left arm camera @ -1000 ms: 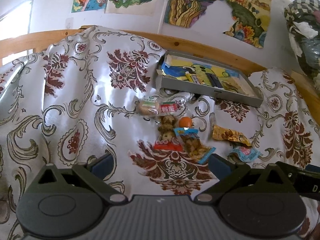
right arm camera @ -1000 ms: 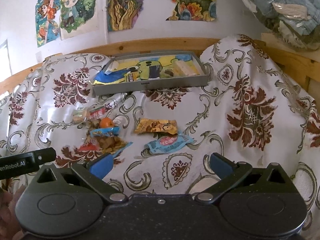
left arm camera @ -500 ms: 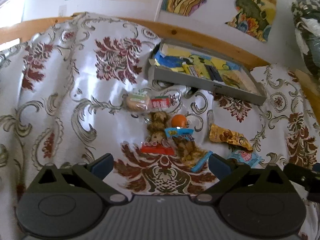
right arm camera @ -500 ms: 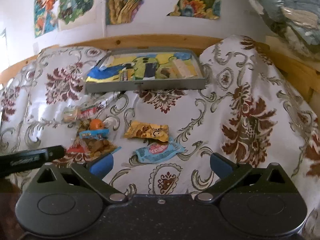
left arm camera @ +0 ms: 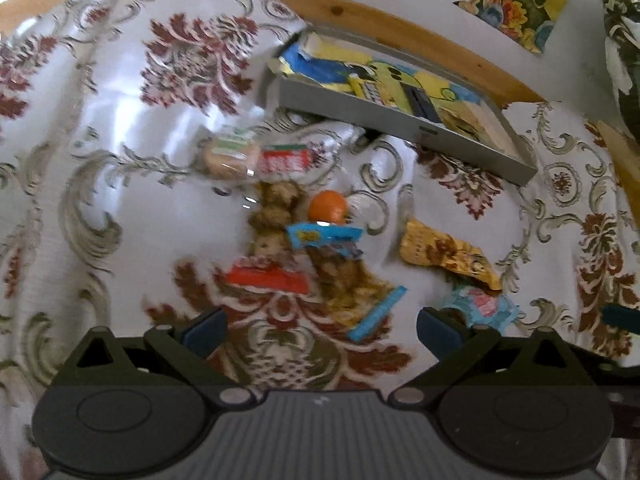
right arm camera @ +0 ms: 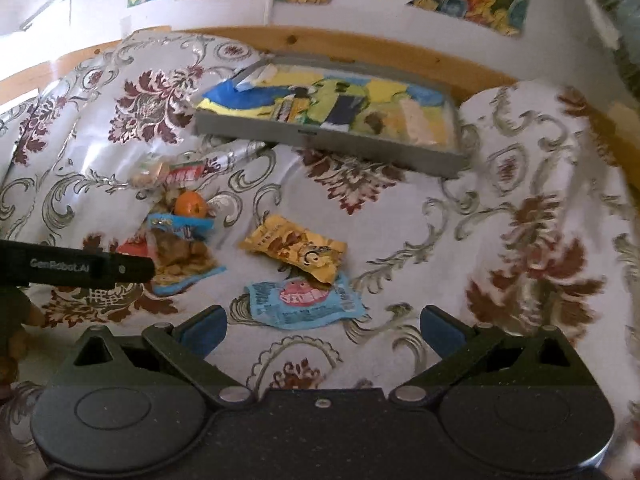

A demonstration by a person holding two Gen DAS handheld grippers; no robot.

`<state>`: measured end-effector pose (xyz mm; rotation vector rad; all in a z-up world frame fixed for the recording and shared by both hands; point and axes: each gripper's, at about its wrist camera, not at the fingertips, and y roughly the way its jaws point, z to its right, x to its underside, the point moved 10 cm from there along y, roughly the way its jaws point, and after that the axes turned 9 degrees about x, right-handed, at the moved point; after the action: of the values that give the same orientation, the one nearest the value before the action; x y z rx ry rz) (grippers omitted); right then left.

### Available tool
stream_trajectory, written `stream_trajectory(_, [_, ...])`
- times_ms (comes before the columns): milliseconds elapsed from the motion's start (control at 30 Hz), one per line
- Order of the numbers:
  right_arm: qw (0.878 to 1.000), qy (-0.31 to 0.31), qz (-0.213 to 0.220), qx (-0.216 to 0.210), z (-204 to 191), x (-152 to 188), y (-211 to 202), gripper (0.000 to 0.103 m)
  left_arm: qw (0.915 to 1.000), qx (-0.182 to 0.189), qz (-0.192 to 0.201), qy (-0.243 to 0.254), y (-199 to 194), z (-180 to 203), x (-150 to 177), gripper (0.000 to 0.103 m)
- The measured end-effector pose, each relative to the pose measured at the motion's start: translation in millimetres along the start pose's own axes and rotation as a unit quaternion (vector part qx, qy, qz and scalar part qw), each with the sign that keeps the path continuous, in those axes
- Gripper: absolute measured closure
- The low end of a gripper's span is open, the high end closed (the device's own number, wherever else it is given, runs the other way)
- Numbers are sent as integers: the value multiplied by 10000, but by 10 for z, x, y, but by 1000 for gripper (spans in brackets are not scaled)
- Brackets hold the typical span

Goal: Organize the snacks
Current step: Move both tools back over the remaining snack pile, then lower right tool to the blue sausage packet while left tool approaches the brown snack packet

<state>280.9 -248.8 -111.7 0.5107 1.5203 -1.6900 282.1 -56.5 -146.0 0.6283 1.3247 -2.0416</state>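
Loose snacks lie on a patterned cloth. A blue-topped packet of brown snacks [left arm camera: 344, 276] sits just ahead of my open left gripper [left arm camera: 320, 326], with a red-ended packet [left arm camera: 266, 276], an orange ball-shaped snack [left arm camera: 327, 207] and a wrapped biscuit [left arm camera: 234, 156] beyond. A light blue packet [right arm camera: 306, 298] lies close in front of my open right gripper [right arm camera: 324, 326], partly under a yellow packet [right arm camera: 294, 246]. A grey tray [right arm camera: 332, 142] holding several packets stands further back. Nothing is between either gripper's fingers.
A wooden rail [right arm camera: 360, 46] runs behind the tray against a wall with colourful posters. The left gripper's black finger [right arm camera: 76, 266] reaches into the right wrist view from the left. The cloth is humped and wrinkled at the right [right arm camera: 540, 200].
Both grippers have moved forward and lower toward the snacks, which now look larger. The snacks and tray have not moved. Both grippers stay open.
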Motion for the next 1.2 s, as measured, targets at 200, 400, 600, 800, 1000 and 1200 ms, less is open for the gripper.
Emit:
stream_trajectory(200, [9973, -597, -125, -399, -71, 9, 371, 1, 9991, 247, -132, -330, 209, 81, -35, 0])
stream_trajectory(400, [9955, -756, -259, -516, -111, 62, 668, 1, 9964, 193, -283, -771, 430, 75, -77, 0])
stream_trajectory(600, [9955, -657, -270, -622, -172, 61, 787, 5, 9956, -363, -363, -778, 632, 44, -148, 0])
stream_trajectory(800, [9952, -746, -237, -590, -248, 69, 866, 8, 9938, -916, -556, -281, 794, 71, -147, 1])
stream_trajectory(1000, [9957, -547, -327, -667, -229, 51, 927, 11, 9947, -900, -473, -164, 778, -31, -150, 8])
stream_trajectory(1200, [9957, -603, -375, -600, -266, 67, 915, 13, 9957, -855, -351, -29, 651, -99, -129, 30])
